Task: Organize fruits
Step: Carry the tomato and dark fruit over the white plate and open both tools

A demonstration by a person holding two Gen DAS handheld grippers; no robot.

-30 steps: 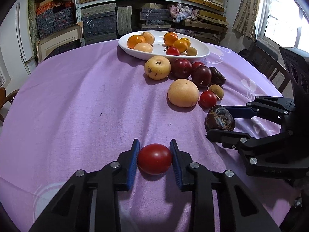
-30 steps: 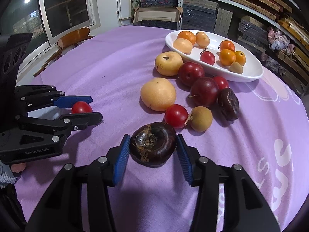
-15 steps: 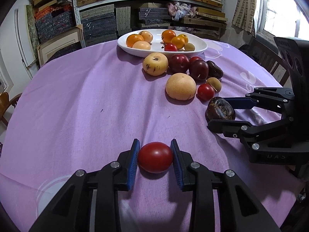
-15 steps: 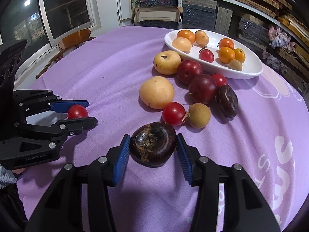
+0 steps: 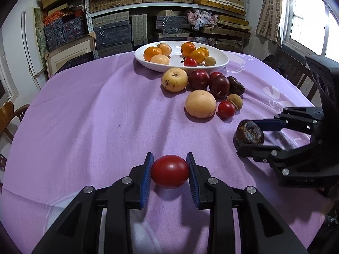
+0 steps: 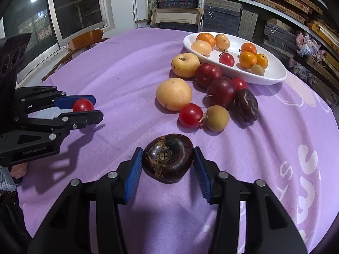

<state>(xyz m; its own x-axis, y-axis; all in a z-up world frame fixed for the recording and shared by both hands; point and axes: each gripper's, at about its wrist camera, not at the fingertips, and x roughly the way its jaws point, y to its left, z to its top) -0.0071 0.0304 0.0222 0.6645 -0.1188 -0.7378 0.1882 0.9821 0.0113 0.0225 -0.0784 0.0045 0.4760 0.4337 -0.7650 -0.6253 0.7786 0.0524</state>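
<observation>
My left gripper (image 5: 170, 171) is shut on a red tomato (image 5: 170, 171), low over the purple tablecloth (image 5: 95, 116). The right wrist view shows the same tomato (image 6: 83, 105) between the left gripper's (image 6: 94, 108) fingers at far left. My right gripper (image 6: 167, 158) is shut on a dark brown round fruit (image 6: 167, 157), which the left wrist view shows at right (image 5: 249, 132). A white oval dish (image 5: 221, 60) at the back holds oranges, pale fruits, a cherry tomato and a small brown fruit.
Loose fruits lie in front of the dish: a yellow apple (image 5: 174, 82), a pale round pear (image 5: 200, 103), dark plums (image 5: 219, 85), a cherry tomato (image 5: 226, 110), a small brown fruit (image 5: 234, 101) and a dark wrinkled fruit (image 5: 236, 85). Wooden chairs and stacked shelves ring the table.
</observation>
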